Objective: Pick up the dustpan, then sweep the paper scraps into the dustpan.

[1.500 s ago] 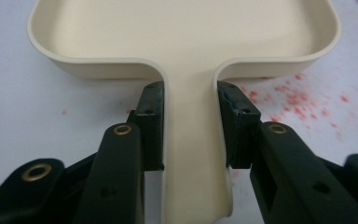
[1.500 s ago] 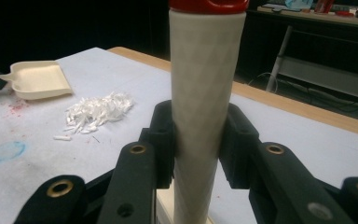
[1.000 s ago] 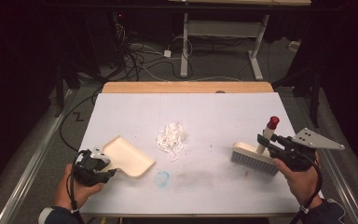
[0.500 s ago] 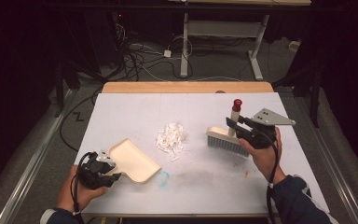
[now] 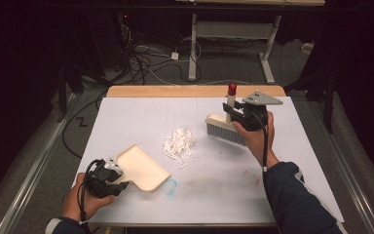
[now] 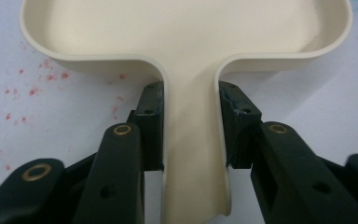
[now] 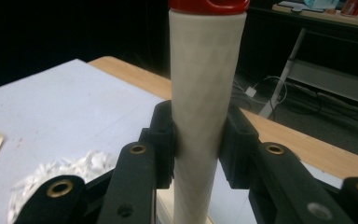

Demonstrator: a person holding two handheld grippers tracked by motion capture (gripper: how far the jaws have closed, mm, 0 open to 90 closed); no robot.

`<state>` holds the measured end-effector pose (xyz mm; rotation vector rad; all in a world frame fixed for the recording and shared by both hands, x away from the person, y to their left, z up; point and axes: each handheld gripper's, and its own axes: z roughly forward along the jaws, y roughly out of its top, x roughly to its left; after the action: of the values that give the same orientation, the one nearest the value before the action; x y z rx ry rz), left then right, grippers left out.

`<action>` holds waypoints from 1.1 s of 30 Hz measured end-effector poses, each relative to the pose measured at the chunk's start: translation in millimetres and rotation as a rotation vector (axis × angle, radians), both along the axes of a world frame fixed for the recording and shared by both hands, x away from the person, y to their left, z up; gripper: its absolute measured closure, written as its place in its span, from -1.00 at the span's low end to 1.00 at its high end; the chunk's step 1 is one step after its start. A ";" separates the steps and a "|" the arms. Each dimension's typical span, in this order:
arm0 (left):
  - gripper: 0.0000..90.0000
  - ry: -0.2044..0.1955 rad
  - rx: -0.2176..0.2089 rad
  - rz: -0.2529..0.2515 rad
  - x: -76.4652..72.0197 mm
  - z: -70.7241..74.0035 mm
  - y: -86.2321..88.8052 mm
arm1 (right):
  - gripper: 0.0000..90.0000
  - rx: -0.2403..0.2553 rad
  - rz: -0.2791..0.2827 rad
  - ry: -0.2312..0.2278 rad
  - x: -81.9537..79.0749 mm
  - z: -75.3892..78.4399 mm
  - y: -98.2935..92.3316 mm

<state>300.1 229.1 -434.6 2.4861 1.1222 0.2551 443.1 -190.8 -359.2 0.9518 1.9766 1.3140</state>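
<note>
A cream dustpan (image 5: 141, 167) lies on the white table (image 5: 126, 117) at the front left, its mouth facing the middle. My left gripper (image 5: 119, 185) is shut on the dustpan's handle (image 6: 193, 154), both pads pressed to its sides. A pile of white paper shreds (image 5: 178, 144) sits in the middle of the table. To its right, a hand brush (image 5: 222, 128) with grey bristles hangs over the table, its cream handle (image 7: 204, 93) with a red cap upright. My right gripper (image 5: 231, 113) is shut on that handle. The shreds (image 7: 60, 179) lie low at the left in the right gripper view.
A faint blue mark (image 5: 170, 186) and red specks (image 6: 32, 86) stain the table near the dustpan. A wooden strip (image 5: 185, 91) edges the far side of the table. Beyond it are cables (image 5: 151, 58) on the floor and a white desk frame (image 5: 233, 34).
My right gripper has carried the brush from the table's right edge leftward and farther back, nearer the shreds. The left gripper and dustpan have barely shifted.
</note>
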 end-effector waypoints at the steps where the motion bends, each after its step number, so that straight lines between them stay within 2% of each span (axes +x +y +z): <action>1: 0.41 0.000 0.001 -0.006 0.2 0.6 -0.6 | 0.57 0.012 -0.009 0.001 4.1 0.8 1.6; 5: 0.41 0.002 0.001 -0.020 0.4 1.5 -4.1 | 0.57 0.021 -0.023 -0.009 17.1 2.7 8.0; 8: 0.41 0.001 -0.002 -0.022 -0.2 2.0 -5.0 | 0.57 0.032 -0.033 0.001 25.3 1.6 15.2; 15: 0.41 0.014 -0.012 -0.036 2.0 2.3 -6.2 | 0.57 0.023 -0.046 0.000 42.5 -8.6 35.7; 20: 0.41 0.017 -0.013 -0.050 3.3 1.3 -8.9 | 0.57 0.027 -0.071 0.007 48.7 -9.2 43.3; 22: 0.41 0.021 -0.012 -0.057 2.8 0.6 -9.8 | 0.57 0.016 -0.075 -0.012 49.3 -8.7 45.3; 25: 0.41 0.021 -0.008 -0.066 2.2 1.0 -11.1 | 0.57 0.015 -0.079 -0.013 49.4 -10.6 48.4; 29: 0.41 0.032 0.000 -0.071 0.9 0.9 -13.2 | 0.57 -0.020 -0.101 -0.036 51.9 -14.0 52.1; 33: 0.41 0.031 0.013 -0.081 0.6 1.0 -16.1 | 0.57 -0.012 -0.104 -0.045 54.7 -15.1 53.9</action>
<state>300.7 213.0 -433.6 2.5485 1.0329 0.2022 497.8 -136.9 -374.3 0.9974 1.8733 1.2538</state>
